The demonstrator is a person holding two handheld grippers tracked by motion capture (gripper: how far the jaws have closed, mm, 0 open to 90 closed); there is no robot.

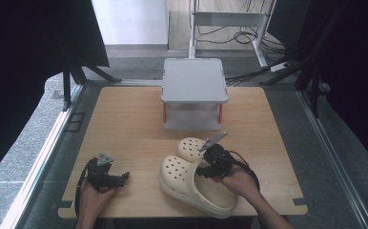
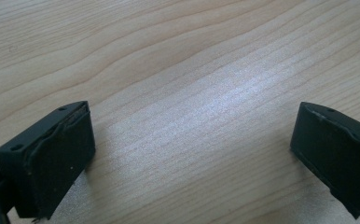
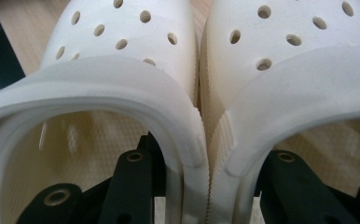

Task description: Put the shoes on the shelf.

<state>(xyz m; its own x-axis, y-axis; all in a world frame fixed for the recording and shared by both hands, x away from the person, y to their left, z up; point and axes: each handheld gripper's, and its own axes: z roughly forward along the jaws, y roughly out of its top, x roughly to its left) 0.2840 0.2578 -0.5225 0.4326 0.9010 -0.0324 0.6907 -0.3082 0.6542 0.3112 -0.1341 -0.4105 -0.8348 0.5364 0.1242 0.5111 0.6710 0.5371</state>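
Two cream clogs with holes lie side by side on the wooden table [image 1: 125,124], the nearer clog [image 1: 191,183] large in the high view and the farther clog [image 1: 189,147] partly behind the hand. My right gripper [image 1: 207,171] is shut on both. In the right gripper view one finger [image 3: 131,179] sits inside the left clog [image 3: 117,60] and the other inside the right clog [image 3: 304,70], pinching their inner walls together at my right gripper [image 3: 206,182]. My left gripper [image 1: 120,178] rests at the front left, open over bare wood, also seen as my left gripper [image 2: 192,149].
A grey two-level shelf [image 1: 194,78] with orange posts stands at the table's far middle, just beyond the clogs. Dark curtains and metal frame rails flank the table on both sides.
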